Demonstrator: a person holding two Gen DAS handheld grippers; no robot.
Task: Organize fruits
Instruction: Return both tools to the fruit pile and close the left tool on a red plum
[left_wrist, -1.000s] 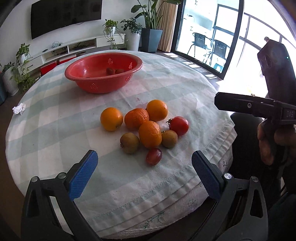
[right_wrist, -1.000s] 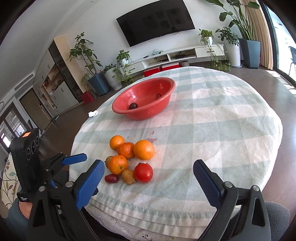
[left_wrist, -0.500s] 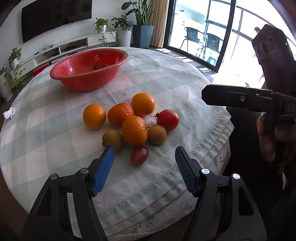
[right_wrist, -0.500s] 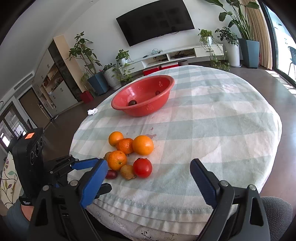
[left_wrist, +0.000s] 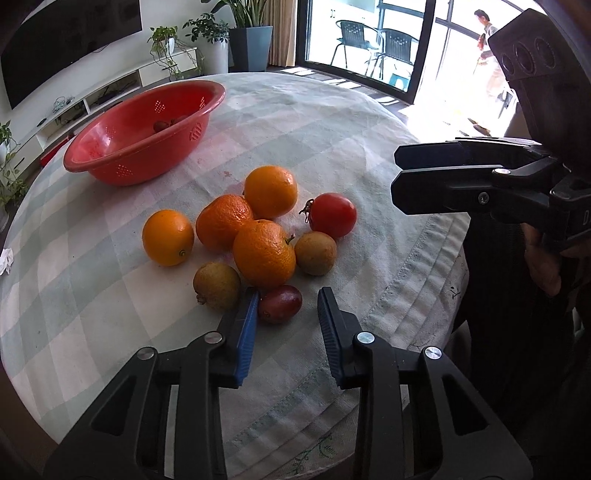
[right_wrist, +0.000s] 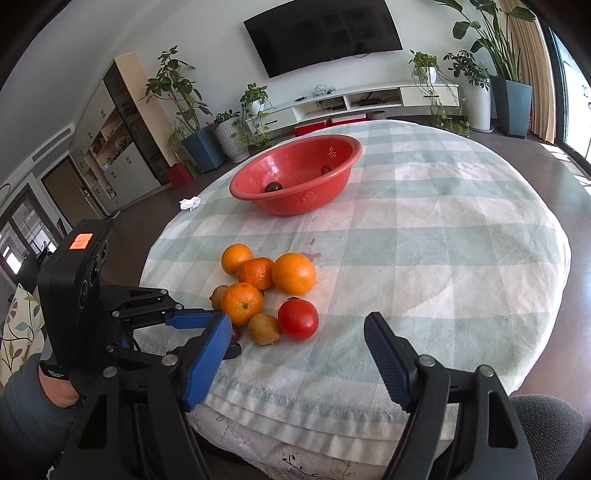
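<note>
A cluster of fruit lies near the table's front edge: several oranges (left_wrist: 264, 253), a red tomato (left_wrist: 331, 214), two brown kiwi-like fruits (left_wrist: 217, 285) and a dark red plum (left_wrist: 279, 304). My left gripper (left_wrist: 286, 308) is open, its jaws narrowed around the plum; the left pad touches it, the right pad stands apart. The left gripper also shows in the right wrist view (right_wrist: 207, 334). My right gripper (right_wrist: 295, 354) is open and empty, held off the table edge. A red colander bowl (left_wrist: 122, 146) farther back holds two dark fruits (right_wrist: 274, 187).
The round table has a checked cloth (right_wrist: 443, 236). A crumpled white tissue (right_wrist: 190, 203) lies at its far left edge. A TV stand and potted plants stand behind; a glass door is on the right.
My left gripper has moved forward and down to the fruit cluster and its jaws have narrowed from wide open to either side of the plum. The right gripper has barely moved.
</note>
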